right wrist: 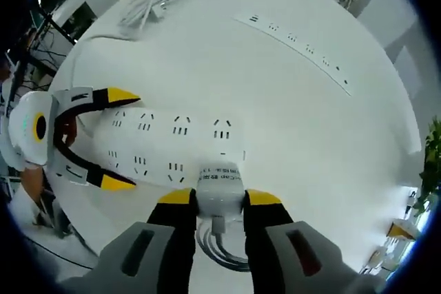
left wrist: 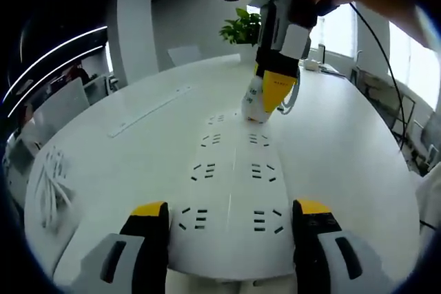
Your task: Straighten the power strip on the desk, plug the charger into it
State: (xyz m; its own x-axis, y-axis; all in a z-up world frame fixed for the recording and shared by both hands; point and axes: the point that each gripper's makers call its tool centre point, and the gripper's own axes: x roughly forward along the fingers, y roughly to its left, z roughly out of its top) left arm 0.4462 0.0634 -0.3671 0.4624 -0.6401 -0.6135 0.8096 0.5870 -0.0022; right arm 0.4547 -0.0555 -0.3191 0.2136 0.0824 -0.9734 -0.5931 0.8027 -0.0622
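Two grippers work one strip [left wrist: 231, 204] on the table [left wrist: 344, 149].
Left gripper [left wrist: 231, 219] straddles its near end, jaws wide; right gripper [right wrist: 213, 201] clamps the charger [right wrist: 220, 187] at its far end.

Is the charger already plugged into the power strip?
Cannot tell. The right gripper holds the charger at the power strip end, but the prongs are hidden.

Clearance around power strip [left wrist: 231, 191]

Desk [left wrist: 344, 149] open right of the strip; left side holds coiled cable [left wrist: 52, 184] and flush socket bar [left wrist: 148, 109]; plant [left wrist: 242, 29] stands beyond.
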